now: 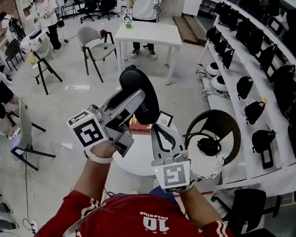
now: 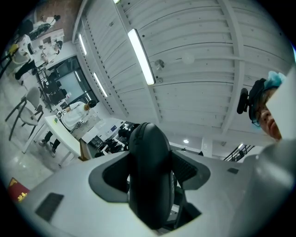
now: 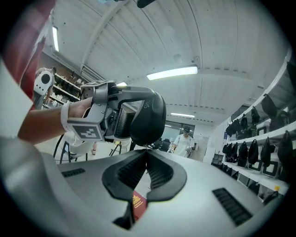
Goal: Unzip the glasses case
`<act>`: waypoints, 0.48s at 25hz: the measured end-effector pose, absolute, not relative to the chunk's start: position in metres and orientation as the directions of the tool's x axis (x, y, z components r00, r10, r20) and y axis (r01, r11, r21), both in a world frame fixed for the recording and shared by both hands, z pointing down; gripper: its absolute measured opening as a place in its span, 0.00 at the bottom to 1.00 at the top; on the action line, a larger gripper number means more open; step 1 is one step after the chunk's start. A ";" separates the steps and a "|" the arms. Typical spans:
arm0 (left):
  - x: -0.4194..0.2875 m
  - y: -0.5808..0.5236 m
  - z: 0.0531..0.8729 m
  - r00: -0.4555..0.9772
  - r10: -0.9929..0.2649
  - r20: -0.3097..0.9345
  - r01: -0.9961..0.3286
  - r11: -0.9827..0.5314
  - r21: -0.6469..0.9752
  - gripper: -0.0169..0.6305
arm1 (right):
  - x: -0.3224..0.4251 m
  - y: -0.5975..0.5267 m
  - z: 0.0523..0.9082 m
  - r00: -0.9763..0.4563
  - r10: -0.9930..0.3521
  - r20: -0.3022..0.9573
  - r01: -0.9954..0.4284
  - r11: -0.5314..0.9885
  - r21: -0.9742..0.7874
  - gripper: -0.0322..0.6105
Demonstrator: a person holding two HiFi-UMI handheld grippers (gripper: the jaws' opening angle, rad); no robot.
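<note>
The black oval zipped glasses case (image 1: pixel 140 88) is held in the air above the round white table (image 1: pixel 133 163). It is clamped across its width between the widely spread jaws of the left gripper (image 2: pixel 152 170), and its rounded far end projects beyond the jaw tips. The right gripper (image 3: pixel 147 152) sits right at the case's lower edge with its jaws brought together at the tips directly under the zip seam; whether they pinch a zip tab cannot be determined.

Glasses case (image 1: pixel 140 91): black, smooth, matt shell. Left gripper (image 2: pixel 150 173) and right gripper (image 3: pixel 147 155): matt grey plastic, ribbed black pads (image 3: pixel 129 173). Floor (image 1: pixel 72 90): pale, glossy. Shirt (image 1: pixel 127 225): red cloth.
</note>
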State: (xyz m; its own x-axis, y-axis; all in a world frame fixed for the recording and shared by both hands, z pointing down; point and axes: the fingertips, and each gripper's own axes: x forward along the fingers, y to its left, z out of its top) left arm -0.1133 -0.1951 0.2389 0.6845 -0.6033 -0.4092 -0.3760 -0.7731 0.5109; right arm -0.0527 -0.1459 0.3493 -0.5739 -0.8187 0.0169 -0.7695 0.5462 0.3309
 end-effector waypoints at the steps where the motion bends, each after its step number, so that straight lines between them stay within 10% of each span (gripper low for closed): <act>1: -0.114 -0.195 0.242 0.690 -0.602 -0.402 -0.372 -0.772 0.516 0.46 | -0.052 -0.146 0.351 -0.573 -0.819 0.025 -0.766 0.546 0.338 0.08; 12: -0.113 -0.215 0.271 0.702 -0.616 -0.359 -0.336 -0.730 0.596 0.45 | -0.036 -0.163 0.367 -0.584 -0.808 0.081 -0.696 0.549 0.462 0.08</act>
